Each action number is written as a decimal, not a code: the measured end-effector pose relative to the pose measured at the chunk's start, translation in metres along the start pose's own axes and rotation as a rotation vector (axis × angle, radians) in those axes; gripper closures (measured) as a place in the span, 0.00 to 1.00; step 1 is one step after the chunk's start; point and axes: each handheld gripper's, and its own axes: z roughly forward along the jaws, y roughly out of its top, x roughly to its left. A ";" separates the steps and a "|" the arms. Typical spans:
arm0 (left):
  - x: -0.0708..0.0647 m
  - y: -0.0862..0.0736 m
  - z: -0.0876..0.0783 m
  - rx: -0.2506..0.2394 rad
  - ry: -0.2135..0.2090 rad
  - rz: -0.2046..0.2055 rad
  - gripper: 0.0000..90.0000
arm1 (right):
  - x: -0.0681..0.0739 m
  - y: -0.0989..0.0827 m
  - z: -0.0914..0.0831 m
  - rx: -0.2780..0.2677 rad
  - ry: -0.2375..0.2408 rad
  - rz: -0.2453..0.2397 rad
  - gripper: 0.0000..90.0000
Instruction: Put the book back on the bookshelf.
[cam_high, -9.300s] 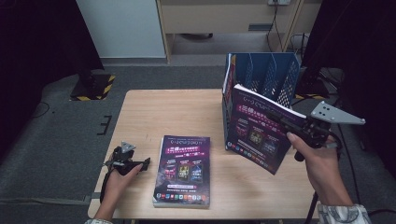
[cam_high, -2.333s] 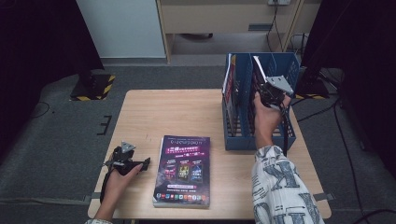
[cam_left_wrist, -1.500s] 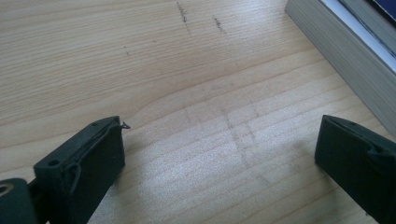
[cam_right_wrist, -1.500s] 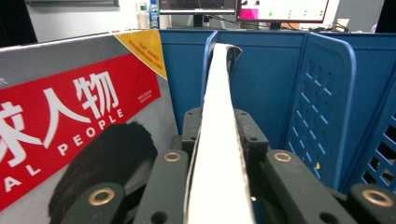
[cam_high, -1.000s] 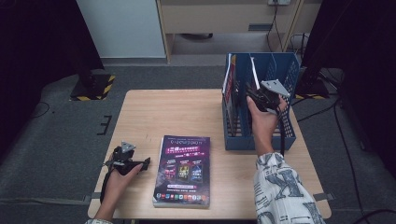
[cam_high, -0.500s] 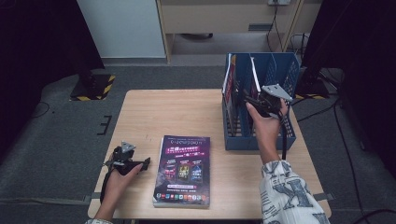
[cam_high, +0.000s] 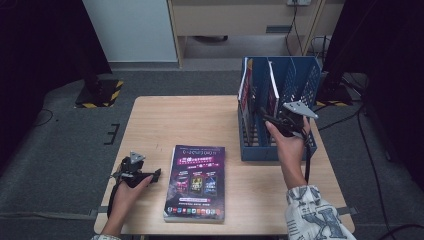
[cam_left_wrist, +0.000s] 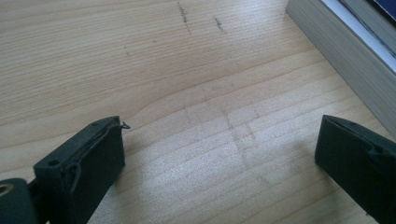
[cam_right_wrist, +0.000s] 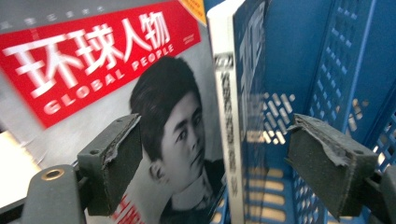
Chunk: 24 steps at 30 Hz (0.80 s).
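High view puts the blue file rack (cam_high: 280, 117) at the far right of the desk (cam_high: 200, 120), and the right tool (cam_high: 272, 120) is inside it, beside the book (cam_high: 272, 95) that stands upright in a slot behind the front one. In the right gripper view its jaws have just been opening; now they stand wide apart on both sides of the book's white spine (cam_right_wrist: 229, 116), and the pads do not press on it, so the book is released and stands alone. Nearer the front of the rack stands a magazine (cam_right_wrist: 93, 60) with a red band which reads "GLOBAL PEOPLE" under four big Chinese characters. The spine text of the book is too blurred to read. The main risk, I think, is during the pull back: a jaw may catch the book's edge or a rack divider, and the book could tip or come out again. A second book (cam_high: 196, 182) lies flat on the desk, well in front and left of the rack; its cover print is too small to read. The left tool (cam_high: 150, 175) rests on the desk just left of this book, jaws open and empty.
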 end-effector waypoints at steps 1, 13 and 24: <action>0.000 0.000 0.000 0.000 0.000 0.000 0.01 | 0.000 0.000 0.000 0.000 0.000 0.000 0.21; 0.000 0.000 0.000 0.000 0.003 -0.004 0.01 | 0.001 -0.032 -0.031 0.002 0.074 0.025 0.16; 0.000 0.001 0.001 0.003 -0.001 -0.002 0.00 | 0.024 -0.054 -0.046 -0.007 0.153 -0.027 0.13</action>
